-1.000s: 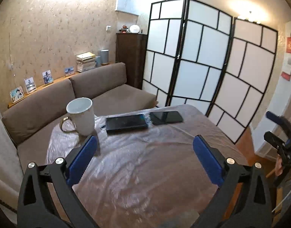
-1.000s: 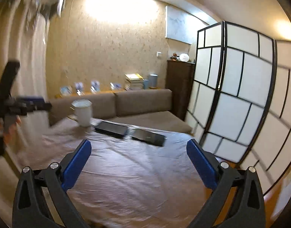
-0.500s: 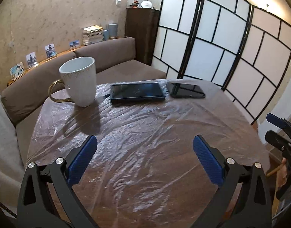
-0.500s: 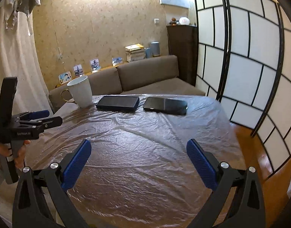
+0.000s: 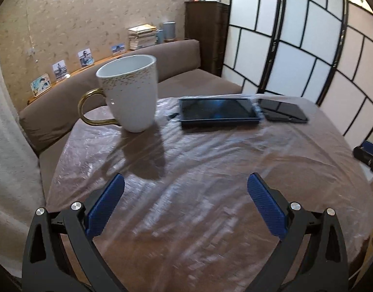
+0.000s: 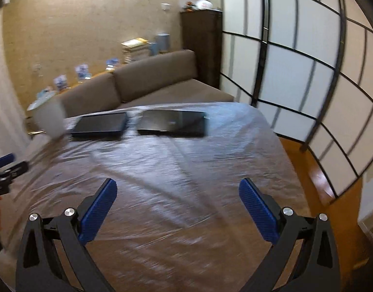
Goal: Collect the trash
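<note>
Plastic-covered table (image 5: 210, 170): white mug (image 5: 129, 93), tablet (image 5: 219, 110), phone (image 5: 282, 113) along far edge; left gripper (image 5: 185, 198) and right gripper (image 6: 177, 200) both spread wide, holding nothing.

Black tongs (image 5: 185, 189), blue ribbed pads (image 5: 105, 204)

One white mug (image 5: 131, 95) at left; two dark flat devices, a tablet (image 5: 219, 109) and a phone (image 5: 282, 113), upper centre; four small photos (image 5: 85, 57) upper left.

Brown sofa (image 5: 181, 56) beside paneled screen (image 5: 296, 36)
</note>
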### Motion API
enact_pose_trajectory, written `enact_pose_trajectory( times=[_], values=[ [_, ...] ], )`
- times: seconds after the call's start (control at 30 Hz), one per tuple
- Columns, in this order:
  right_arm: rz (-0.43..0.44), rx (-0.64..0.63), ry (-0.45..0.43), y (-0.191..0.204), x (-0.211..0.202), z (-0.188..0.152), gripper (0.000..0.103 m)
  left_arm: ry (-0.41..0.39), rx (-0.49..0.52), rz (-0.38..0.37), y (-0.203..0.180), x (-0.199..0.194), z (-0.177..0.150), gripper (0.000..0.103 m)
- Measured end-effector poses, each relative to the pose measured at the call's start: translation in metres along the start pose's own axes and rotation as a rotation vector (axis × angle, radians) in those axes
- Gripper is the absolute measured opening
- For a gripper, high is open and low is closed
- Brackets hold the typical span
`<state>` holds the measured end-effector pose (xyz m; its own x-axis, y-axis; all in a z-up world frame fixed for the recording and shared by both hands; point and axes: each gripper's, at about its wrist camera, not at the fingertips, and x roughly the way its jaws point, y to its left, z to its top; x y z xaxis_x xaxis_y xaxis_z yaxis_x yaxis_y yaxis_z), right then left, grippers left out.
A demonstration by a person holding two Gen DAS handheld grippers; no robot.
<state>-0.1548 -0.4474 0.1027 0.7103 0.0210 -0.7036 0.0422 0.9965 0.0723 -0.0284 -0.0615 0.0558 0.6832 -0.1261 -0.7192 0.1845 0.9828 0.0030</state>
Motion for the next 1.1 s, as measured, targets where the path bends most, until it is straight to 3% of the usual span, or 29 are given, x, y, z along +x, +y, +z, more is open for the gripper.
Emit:
enact_pose_trajectory(
  times=[0.17,0.53,1.1],
  values=[
    [-0.098,0.037,0.062,-0.037,0.037,0.007,0.099,0.042,-0.022,0.060,0.025,0.030,0.006,0.101],
    [-0.182,0.081,0.178,-0.067,0.090,-0.002,0.099,0.114,-0.044,0.089,0.049,0.067,0.005,0.101],
    [-0.166,0.089,0.178,-0.075,0.103,-0.002,0.099,0.154,-0.091,0.067,0.056,0.081,-0.004,0.102]
  ],
)
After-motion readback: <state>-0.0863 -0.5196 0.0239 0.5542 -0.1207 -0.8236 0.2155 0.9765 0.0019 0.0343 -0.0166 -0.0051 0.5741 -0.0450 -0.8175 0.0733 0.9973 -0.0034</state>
